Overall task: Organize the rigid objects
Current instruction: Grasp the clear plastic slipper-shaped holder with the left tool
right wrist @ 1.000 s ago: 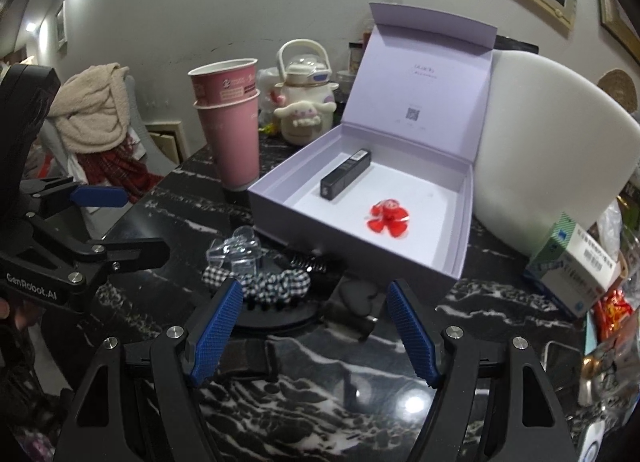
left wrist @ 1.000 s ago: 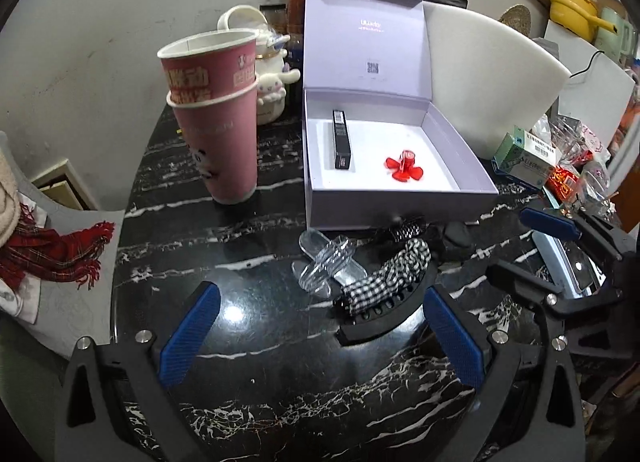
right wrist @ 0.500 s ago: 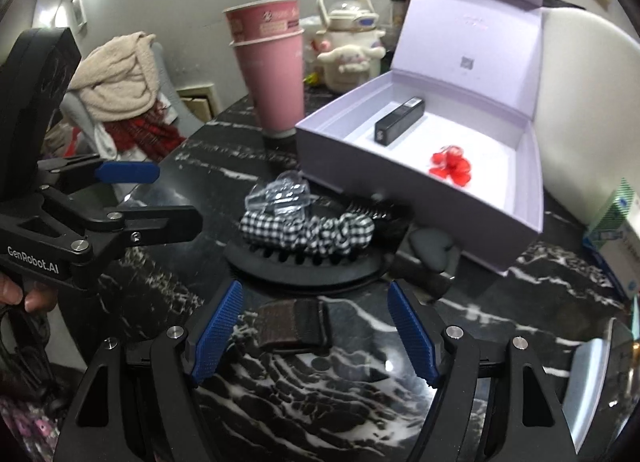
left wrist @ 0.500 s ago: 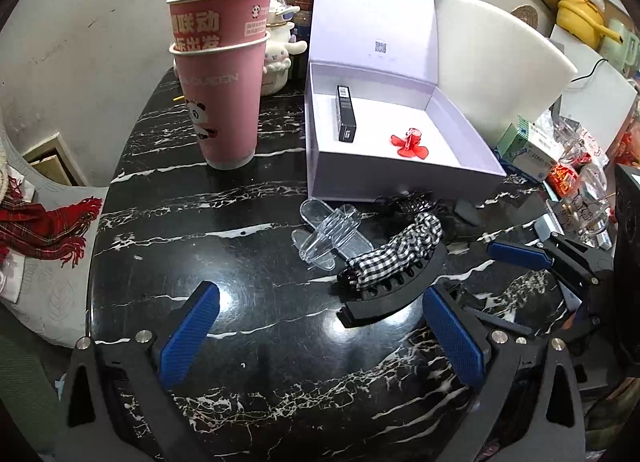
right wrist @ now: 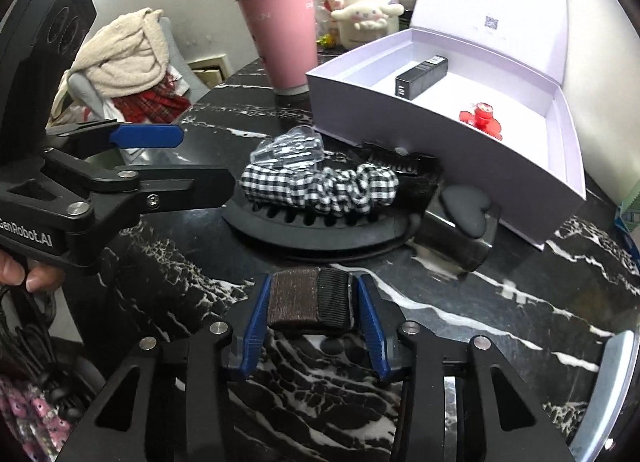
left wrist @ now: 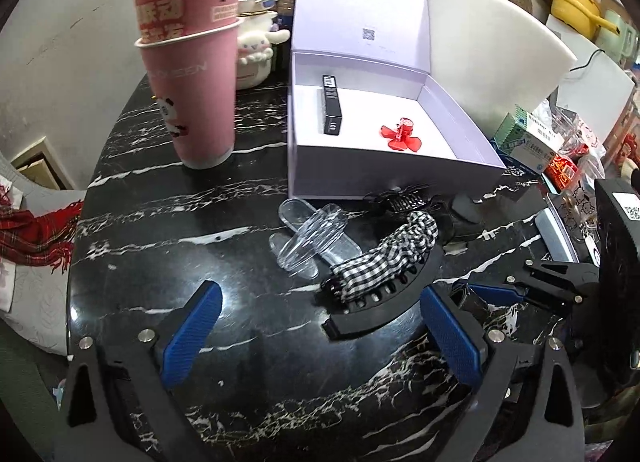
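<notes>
The small brown-and-black ribbed block (right wrist: 311, 299) sat low on the black marble counter (right wrist: 500, 322), pinched between the blue pads of the right claw (right wrist: 312, 312), just in front of the large black curved comb (right wrist: 320, 222). It looked rigid, half brown weave and half black ridged, squarely seated between the pads. To do the step well, I judged the grip should stay even on both flanks, the lift go straight up to clear the comb and the checked scrunchie (right wrist: 320, 186), then travel to the open lilac box (right wrist: 440, 118) and lower into bare floor away from the black tube (right wrist: 420, 76) and red flower clip (right wrist: 480, 116). The left claw (left wrist: 320, 336) was spread wide and empty above the counter, near the clear clip (left wrist: 312, 236).
</notes>
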### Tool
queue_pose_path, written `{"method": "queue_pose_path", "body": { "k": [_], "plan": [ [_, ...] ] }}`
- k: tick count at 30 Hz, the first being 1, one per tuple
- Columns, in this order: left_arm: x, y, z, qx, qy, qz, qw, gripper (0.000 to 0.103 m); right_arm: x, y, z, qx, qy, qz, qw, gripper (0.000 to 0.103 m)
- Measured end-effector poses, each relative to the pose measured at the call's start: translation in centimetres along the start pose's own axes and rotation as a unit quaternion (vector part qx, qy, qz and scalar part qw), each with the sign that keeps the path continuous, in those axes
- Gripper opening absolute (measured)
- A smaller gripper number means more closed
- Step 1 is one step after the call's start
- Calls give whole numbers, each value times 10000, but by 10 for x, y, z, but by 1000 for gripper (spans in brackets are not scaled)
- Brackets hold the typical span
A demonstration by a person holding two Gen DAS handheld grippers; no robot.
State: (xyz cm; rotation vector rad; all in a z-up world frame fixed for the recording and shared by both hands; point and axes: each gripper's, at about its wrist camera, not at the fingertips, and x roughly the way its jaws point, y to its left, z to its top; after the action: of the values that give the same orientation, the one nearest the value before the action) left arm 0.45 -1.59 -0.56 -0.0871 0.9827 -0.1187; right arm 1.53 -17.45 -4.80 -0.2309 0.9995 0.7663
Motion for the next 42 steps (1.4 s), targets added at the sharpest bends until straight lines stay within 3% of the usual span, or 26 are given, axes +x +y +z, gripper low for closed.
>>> {"method": "queue_pose_path", "body": {
  "k": [2, 14, 22, 25, 30, 33, 36, 42],
  "plan": [
    [4, -4, 4, 66, 29, -65, 10000, 93, -3, -6, -2, 79, -20, -73, 9999, 42],
    [25, 2, 33, 28, 10, -104, 9999, 88, -19, -49, -12, 623, -47, -243, 9977, 42],
    [58, 4, 40, 80, 436, -70, 9990, 87, -13, -52, 0, 458, -3, -293, 9985, 43],
    [70, 7, 40, 37, 617, -110, 9980, 75, -8, -50, 7, 339, 35, -313, 9989, 43],
    [79, 9, 44, 86, 655, -110, 9978, 73, -2, -50, 15, 266, 44, -287, 9992, 43],
    [82, 4, 47, 274, 667, -100, 9973, 65, 0, -50, 17, 249, 32, -265, 9993, 43],
    [82, -3, 46, 478, 590, 157, 9970, 52, -1, -51, 15, 234, 16, -248, 9994, 43],
    [79, 2, 46, 320, 535, 79, 9980, 52, 3, -55, 10, 253, 45, -192, 9995, 43]
  ]
}}
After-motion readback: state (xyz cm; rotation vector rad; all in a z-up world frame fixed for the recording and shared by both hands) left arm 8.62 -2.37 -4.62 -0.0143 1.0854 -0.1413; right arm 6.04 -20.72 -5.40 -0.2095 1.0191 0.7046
